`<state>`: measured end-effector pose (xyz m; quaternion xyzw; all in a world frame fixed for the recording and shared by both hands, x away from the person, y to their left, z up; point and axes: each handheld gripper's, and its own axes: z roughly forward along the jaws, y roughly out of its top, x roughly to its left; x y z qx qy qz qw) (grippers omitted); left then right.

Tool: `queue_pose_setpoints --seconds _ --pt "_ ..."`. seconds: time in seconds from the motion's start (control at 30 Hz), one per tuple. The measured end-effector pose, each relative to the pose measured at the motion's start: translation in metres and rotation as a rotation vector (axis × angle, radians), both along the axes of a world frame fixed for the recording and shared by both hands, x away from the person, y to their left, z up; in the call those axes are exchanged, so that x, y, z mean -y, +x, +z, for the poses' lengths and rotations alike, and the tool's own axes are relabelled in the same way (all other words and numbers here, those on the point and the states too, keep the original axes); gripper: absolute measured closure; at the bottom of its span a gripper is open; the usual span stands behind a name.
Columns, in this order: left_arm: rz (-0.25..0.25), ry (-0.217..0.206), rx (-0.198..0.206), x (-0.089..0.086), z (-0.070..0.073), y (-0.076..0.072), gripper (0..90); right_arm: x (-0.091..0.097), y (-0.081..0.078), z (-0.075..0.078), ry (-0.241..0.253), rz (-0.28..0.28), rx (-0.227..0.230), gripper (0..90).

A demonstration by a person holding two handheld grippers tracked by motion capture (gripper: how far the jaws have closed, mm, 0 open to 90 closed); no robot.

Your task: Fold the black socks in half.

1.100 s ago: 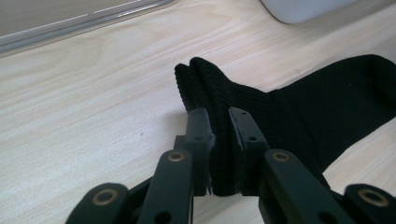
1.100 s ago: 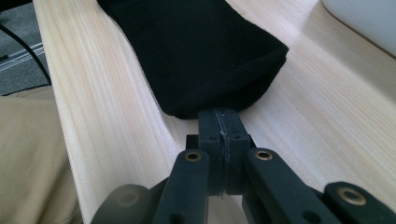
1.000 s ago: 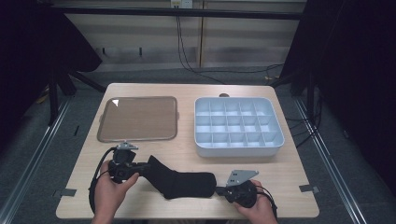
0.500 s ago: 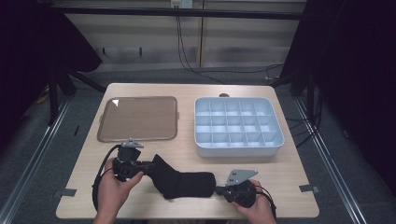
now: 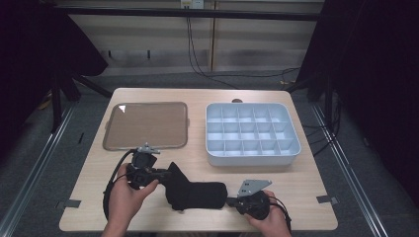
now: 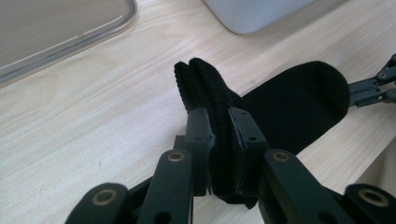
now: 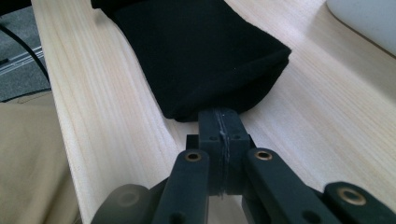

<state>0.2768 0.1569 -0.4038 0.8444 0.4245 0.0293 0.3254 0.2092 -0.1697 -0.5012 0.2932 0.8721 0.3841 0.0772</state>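
Observation:
A black sock [image 5: 197, 192] lies along the table's near edge between my two grippers. On the sock's left end, my left gripper [image 5: 165, 174] is shut on the ribbed cuff [image 6: 205, 84], which sticks out past the jaws of my left gripper [image 6: 219, 135]. From the right, my right gripper [image 5: 230, 201] meets the sock's other end. In the right gripper view the jaws of my right gripper [image 7: 222, 121] are pressed together on the edge of the sock [image 7: 201, 56]. That gripper [image 6: 369, 91] also shows far right in the left gripper view.
A flat brown tray [image 5: 146, 123] with a clear rim lies at the back left. A pale blue box [image 5: 252, 158] with several empty compartments stands at the back right. A person's hands hold both grippers near the table's front edge [image 5: 197, 228].
My left gripper has risen a little and shifted right with the cuff, so that end of the sock stands up more. The right gripper has stayed where it was.

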Motion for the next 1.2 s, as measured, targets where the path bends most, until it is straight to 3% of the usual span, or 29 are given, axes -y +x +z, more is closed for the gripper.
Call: queue_pose_setpoints --seconds 0.73,1.2 --pt "-0.079 0.001 -0.013 0.042 0.002 -0.004 79.3 -0.003 0.000 0.000 -0.003 0.004 -0.002 89.7" --pt "-0.126 0.024 -0.038 0.076 -0.011 -0.005 79.3 -0.003 0.000 0.000 -0.002 0.008 -0.002 89.7"
